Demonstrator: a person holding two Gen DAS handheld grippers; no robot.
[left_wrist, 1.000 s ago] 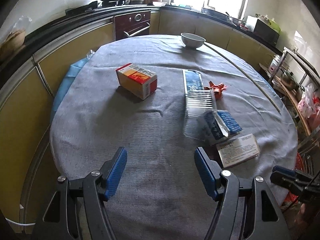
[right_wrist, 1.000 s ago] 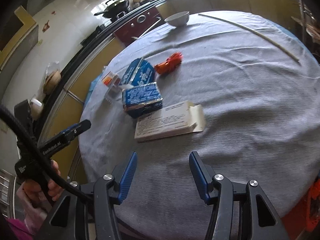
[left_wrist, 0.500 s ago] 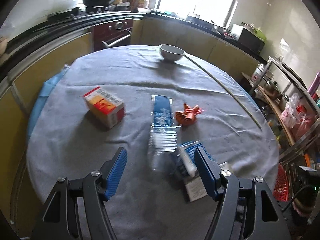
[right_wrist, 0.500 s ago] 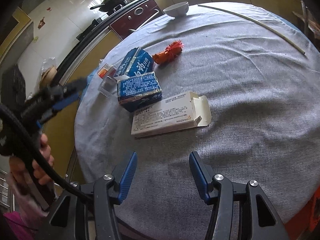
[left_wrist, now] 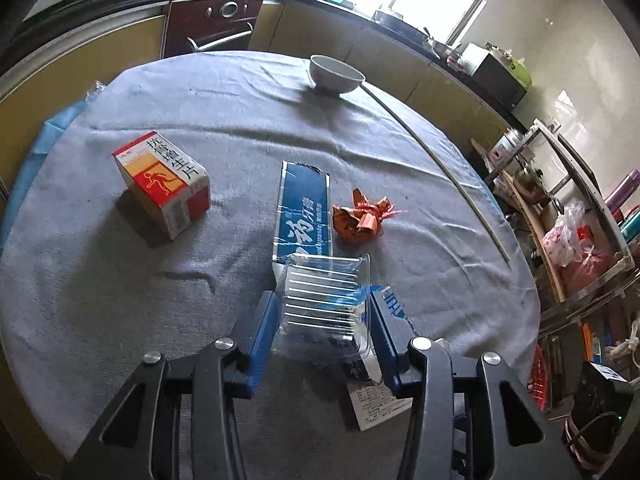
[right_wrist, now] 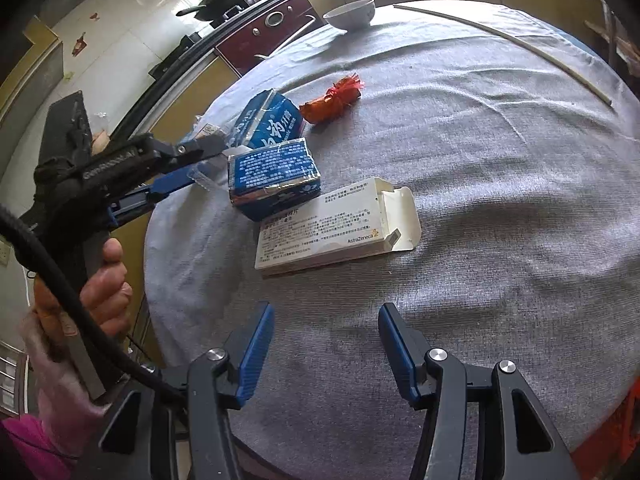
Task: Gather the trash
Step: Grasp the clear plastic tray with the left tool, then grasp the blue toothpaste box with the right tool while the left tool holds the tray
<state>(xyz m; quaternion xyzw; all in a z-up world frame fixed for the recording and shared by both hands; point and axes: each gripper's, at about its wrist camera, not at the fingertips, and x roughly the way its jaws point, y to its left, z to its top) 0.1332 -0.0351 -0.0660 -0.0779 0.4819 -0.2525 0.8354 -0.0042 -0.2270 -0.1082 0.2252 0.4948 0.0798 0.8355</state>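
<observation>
Both grippers same build: left gripper (left_wrist: 323, 316) and right gripper (right_wrist: 326, 336) have black skeletal arms with triangular cutouts, ribbed blue pads, silver screws at pivots. Left unit: white lettering on body, thick black cable at 8 o'clock. Magenta sleeve (right_wrist: 24, 444) at 7 o'clock.

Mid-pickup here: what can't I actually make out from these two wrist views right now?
- Left wrist view: whether the left gripper, closing around the clear plastic tray, presses it yet.
- Left wrist view: white carton, mostly behind the fingers.
- Right wrist view: tray behind the left gripper.
- No trash bin in either view.
</observation>
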